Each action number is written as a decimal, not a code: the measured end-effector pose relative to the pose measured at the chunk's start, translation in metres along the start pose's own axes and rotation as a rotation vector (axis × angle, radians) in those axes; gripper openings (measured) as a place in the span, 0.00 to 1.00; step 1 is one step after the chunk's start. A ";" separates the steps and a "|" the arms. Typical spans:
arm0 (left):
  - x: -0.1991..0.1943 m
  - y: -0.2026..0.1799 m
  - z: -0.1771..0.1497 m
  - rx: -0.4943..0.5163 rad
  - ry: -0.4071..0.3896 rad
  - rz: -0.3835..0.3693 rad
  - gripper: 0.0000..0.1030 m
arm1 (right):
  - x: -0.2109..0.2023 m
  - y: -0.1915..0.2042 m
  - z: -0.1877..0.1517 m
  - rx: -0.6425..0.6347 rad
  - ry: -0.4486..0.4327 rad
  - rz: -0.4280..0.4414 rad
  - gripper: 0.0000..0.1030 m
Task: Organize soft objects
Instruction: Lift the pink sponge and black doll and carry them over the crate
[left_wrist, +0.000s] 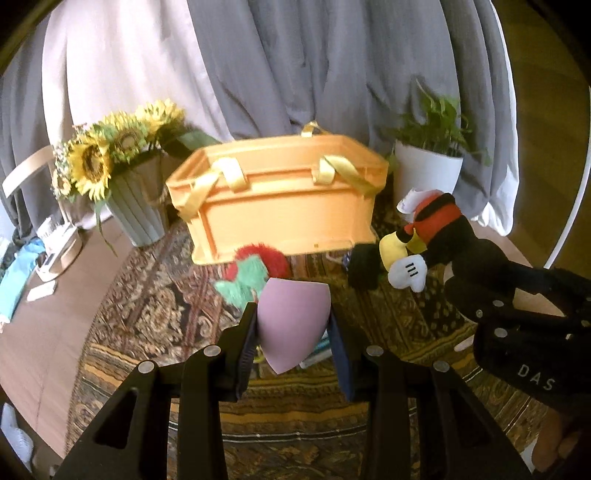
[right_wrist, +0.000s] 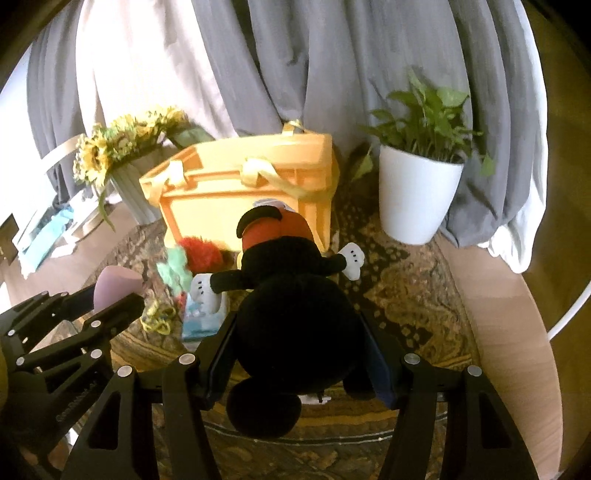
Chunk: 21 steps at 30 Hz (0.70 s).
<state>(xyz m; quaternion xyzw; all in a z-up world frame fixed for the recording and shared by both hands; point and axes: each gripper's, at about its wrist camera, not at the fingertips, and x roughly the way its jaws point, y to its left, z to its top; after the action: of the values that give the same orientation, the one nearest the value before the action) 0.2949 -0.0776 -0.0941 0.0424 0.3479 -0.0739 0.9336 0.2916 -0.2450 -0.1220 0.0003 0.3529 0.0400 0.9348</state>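
Note:
My left gripper (left_wrist: 292, 325) is shut on a pink teardrop sponge (left_wrist: 291, 325), held above the patterned rug short of the orange basket (left_wrist: 280, 206). The sponge also shows in the right wrist view (right_wrist: 116, 286). My right gripper (right_wrist: 295, 332) is shut on the black head of a Mickey Mouse plush (right_wrist: 291, 332); its body hangs toward the basket (right_wrist: 243, 184). The plush shows in the left wrist view (left_wrist: 424, 240), to the right of the basket. A red and green fuzzy toy (left_wrist: 255, 269) lies on the rug in front of the basket.
A sunflower bouquet in a ribbed vase (left_wrist: 136, 210) stands left of the basket. A white plant pot (right_wrist: 417, 199) stands to its right. Grey curtains hang behind. Yellow loops (right_wrist: 159, 321) and a light blue item (right_wrist: 201, 321) lie on the rug (right_wrist: 406, 295).

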 end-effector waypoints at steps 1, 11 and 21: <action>-0.002 0.002 0.003 -0.001 -0.008 0.000 0.36 | -0.001 0.001 0.002 0.000 -0.006 0.000 0.61; -0.016 0.028 0.023 -0.005 -0.075 -0.004 0.36 | -0.014 0.026 0.030 -0.011 -0.083 0.002 0.61; -0.021 0.053 0.047 0.002 -0.151 0.000 0.36 | -0.017 0.049 0.053 -0.018 -0.149 0.000 0.61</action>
<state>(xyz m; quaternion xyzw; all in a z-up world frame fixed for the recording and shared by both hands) 0.3178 -0.0289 -0.0434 0.0379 0.2766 -0.0773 0.9571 0.3100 -0.1961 -0.0696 -0.0053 0.2819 0.0429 0.9585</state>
